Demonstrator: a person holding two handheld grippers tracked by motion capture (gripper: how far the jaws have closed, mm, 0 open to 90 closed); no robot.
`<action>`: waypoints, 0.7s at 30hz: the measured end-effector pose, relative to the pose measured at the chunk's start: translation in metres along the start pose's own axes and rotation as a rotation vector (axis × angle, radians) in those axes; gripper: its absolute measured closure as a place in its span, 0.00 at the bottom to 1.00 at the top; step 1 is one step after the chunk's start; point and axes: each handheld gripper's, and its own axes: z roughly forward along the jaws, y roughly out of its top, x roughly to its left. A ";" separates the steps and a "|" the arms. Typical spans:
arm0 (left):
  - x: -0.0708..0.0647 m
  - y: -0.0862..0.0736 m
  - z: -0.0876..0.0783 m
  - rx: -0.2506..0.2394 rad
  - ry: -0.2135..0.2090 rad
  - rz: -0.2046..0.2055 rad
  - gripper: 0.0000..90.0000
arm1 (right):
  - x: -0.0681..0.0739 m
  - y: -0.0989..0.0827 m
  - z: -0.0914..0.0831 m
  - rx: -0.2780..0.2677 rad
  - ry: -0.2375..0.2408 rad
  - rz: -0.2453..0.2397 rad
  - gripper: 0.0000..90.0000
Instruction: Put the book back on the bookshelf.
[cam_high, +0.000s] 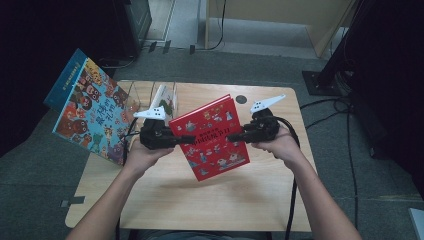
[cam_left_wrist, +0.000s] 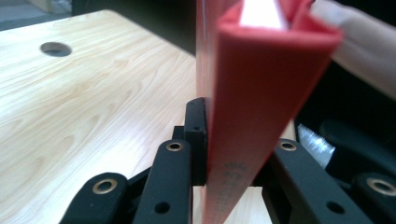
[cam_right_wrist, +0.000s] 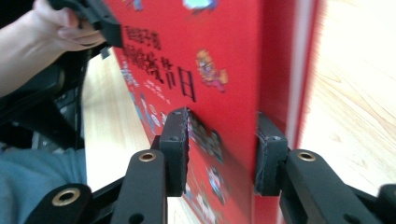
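- Red book (cam_high: 215, 136) at the centre of the high view, held tilted above the wooden table (cam_high: 165, 195), cover up, with cartoon figures and black characters printed on it.
- Left gripper (cam_high: 186, 140) at centre left of the high view grips the book's left edge; a hand (cam_high: 142, 155) below it holds the tool.
- In the left gripper view the red book (cam_left_wrist: 252, 116) rises from the bottom centre, seen edge-on, with white page edges at the top. The jaws are clamped on it: one black pad presses its left face, the other jaw lies against its right side.
- Right gripper (cam_high: 235, 136) at centre right of the high view reaches to the book's right edge, held by the other hand (cam_high: 280, 145).
- In the right gripper view the book (cam_right_wrist: 224, 56) stands between the two pads at lower centre. The left pad sits at the printed cover; the right pad stands off from the spine side, so the jaws are parted and exert no grip.
- Second book (cam_high: 90, 110), blue-edged with a busy cover, leans at the upper left of the high view, beside a clear holder (cam_high: 150, 95) at the table's far left.
- Round hole (cam_high: 241, 99) in the tabletop, just above the red book.
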 end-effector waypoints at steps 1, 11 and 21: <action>-0.001 0.000 -0.001 0.005 0.007 0.015 0.89 | -0.002 -0.003 0.000 -0.016 -0.014 0.013 0.72; -0.004 0.000 0.001 0.090 0.048 0.063 0.89 | -0.002 -0.026 0.022 -0.014 -0.040 -0.006 0.71; -0.004 -0.001 -0.002 0.115 0.055 0.088 0.88 | 0.000 -0.043 0.030 -0.072 -0.056 -0.041 0.71</action>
